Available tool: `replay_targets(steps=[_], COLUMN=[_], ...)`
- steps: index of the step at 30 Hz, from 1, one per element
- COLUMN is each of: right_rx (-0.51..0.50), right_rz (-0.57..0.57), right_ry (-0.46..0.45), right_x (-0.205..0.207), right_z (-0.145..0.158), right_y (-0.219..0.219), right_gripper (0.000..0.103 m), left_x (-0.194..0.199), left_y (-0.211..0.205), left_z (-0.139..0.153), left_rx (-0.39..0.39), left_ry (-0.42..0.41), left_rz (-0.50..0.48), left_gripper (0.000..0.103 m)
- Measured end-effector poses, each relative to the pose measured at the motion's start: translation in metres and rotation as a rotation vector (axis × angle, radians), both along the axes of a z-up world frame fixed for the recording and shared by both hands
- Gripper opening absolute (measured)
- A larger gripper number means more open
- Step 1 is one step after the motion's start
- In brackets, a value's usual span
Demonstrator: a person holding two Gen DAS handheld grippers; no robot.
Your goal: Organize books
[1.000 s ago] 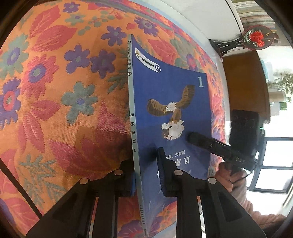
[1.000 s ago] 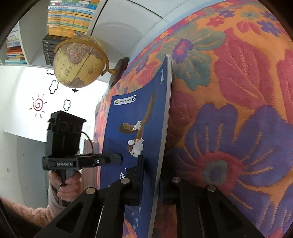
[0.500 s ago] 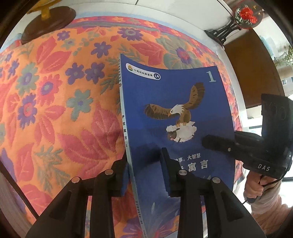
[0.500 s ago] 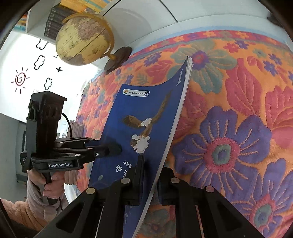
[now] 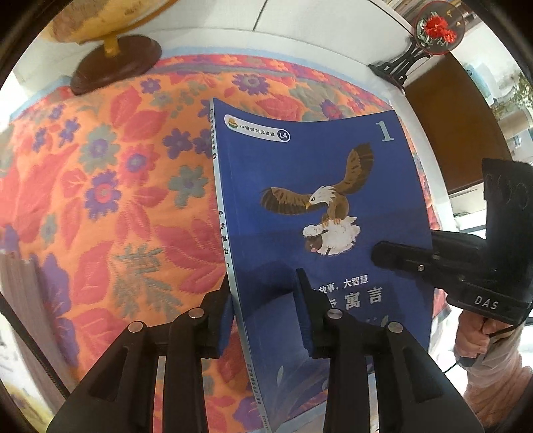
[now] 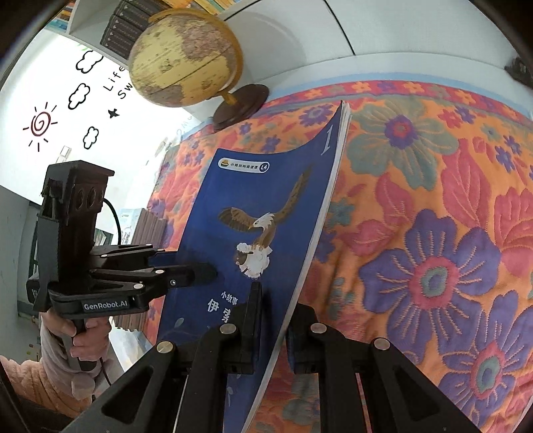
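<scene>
Compared with a second ago, both cameras have drawn back from the floral cloth: the globe's wooden base now shows at the top of the left wrist view, where only fabric filled it before, and the blue book faces that camera more squarely, its whole cover with the eagle and the numeral 1 visible instead of a narrow edge-on slice. There is one book in the grippers, one globe, one flowered tablecloth, one red flower ornament on a black stand, and a row of dark books on the shelf behind the globe; more colourful spines sit above them, too cut off to count. The left gripper straddles the spine near the book's lower end, one pad behind the spine and the other pressed on the front cover, narrowly spread and clamped on the book. The right gripper pinches the opposite, open page edge, its jaws nearly closed with one pad on the cover and one behind the pages. The book stands raised off the cloth, held between the two grippers, its cover bowed slightly.
</scene>
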State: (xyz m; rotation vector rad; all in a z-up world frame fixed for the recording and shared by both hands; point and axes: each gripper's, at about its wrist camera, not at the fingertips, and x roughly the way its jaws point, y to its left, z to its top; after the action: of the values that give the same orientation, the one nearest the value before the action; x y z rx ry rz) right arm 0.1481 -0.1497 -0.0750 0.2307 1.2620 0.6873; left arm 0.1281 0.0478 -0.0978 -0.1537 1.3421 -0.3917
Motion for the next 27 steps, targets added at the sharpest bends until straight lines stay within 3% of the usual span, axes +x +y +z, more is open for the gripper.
replay_targets(steps=[12,27], right_rx=[-0.009,-0.004], right_rz=[0.000,0.028], right_ry=[-0.038,-0.079], right_x=[-0.022,-0.039], right_z=[0.037,0.064], right_y=[0.032,0.125], right_gripper=[0.012,0.012], left_x=[-0.022,-0.044], left_y=[0.037,0.126], left_z=[0.036,0.066], left_rx=[-0.014,-0.003], left_ry=[-0.055,-0.104], left_rz=[0.013,0.059], left_gripper=[0.031,0.032])
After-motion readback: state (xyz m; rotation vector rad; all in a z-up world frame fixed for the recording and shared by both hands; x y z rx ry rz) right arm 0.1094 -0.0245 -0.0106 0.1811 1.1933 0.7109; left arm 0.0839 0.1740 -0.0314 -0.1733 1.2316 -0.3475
